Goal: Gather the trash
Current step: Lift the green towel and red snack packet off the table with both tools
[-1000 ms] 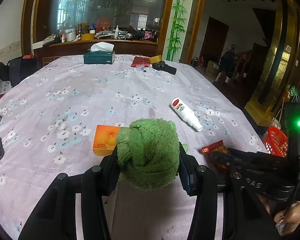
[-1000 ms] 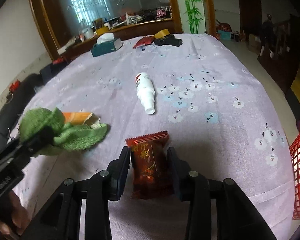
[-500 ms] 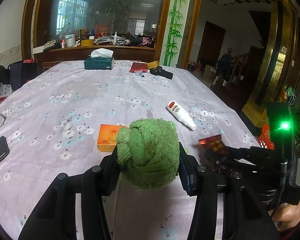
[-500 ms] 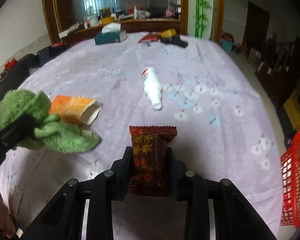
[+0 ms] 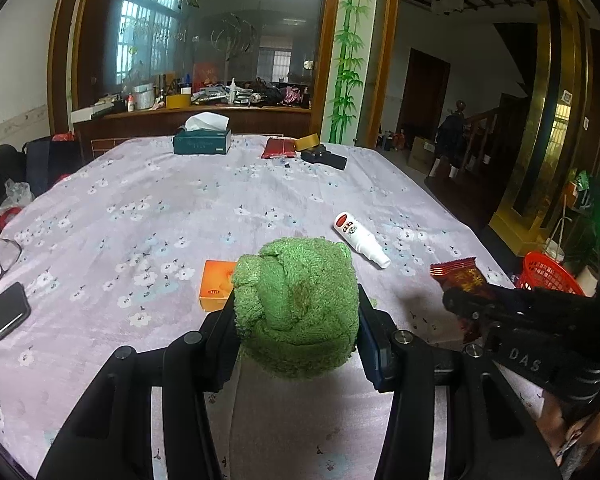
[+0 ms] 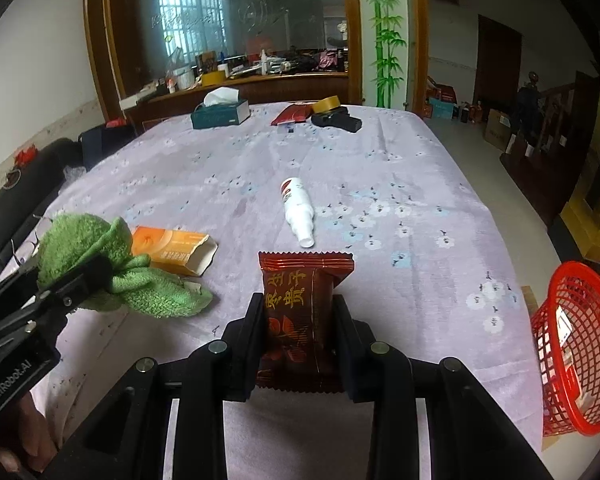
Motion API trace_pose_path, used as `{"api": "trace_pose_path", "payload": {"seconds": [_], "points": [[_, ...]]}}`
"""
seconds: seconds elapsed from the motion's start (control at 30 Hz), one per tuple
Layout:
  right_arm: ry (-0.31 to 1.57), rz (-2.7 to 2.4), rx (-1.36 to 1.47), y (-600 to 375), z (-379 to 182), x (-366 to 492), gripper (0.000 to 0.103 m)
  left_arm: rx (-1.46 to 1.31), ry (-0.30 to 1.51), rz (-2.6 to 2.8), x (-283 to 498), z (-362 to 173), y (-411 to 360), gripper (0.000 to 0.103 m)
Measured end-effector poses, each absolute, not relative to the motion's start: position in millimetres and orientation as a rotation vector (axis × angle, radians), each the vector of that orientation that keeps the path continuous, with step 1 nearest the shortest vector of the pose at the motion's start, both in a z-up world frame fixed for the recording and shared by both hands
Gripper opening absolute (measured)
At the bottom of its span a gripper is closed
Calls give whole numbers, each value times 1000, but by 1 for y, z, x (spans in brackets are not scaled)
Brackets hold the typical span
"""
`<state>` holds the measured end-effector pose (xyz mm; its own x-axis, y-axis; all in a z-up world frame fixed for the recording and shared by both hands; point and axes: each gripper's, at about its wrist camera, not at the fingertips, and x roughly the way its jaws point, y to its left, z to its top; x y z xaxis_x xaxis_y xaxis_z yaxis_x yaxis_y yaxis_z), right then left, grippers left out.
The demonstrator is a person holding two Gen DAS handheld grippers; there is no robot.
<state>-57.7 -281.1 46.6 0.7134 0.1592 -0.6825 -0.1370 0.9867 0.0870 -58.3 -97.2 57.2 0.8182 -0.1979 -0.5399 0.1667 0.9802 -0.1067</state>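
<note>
Surface: table under a lilac flowered cloth (image 6: 400, 160), mirror-backed sideboard beyond.

Left to right:
- Left gripper (image 5: 296, 344): pinching a bunched green cloth (image 5: 300, 304), its loose tail trailing on the table.
- Orange carton (image 6: 172, 246): lying open-ended just beside the cloth. Uncollected.
- White bottle (image 6: 298, 210): on its side mid-table, apart from both tools. Uncollected.
- Right gripper (image 6: 300, 332): pressed onto a dark red snack wrapper (image 6: 300, 312), held off the cloth.
- Red basket (image 6: 576, 352): on the floor past the table's right edge; something pale lies inside, too small to name.

Progress, as judged: one wrapper in hand and not yet binned; carton and bottle remain. Early to middle of the job.

Change from the earlier frames: the wrapper lay flat on the table between spread jaws; the jaws have just been closing on it, and it now stands raised. The green cloth is held as before.
</note>
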Motion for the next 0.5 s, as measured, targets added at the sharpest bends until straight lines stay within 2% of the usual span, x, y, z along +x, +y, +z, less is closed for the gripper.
{"api": "trace_pose_path", "payload": {"seconds": [0.5], "points": [[723, 180, 89, -296, 64, -80, 34, 22, 526, -148, -72, 68, -115, 49]]}}
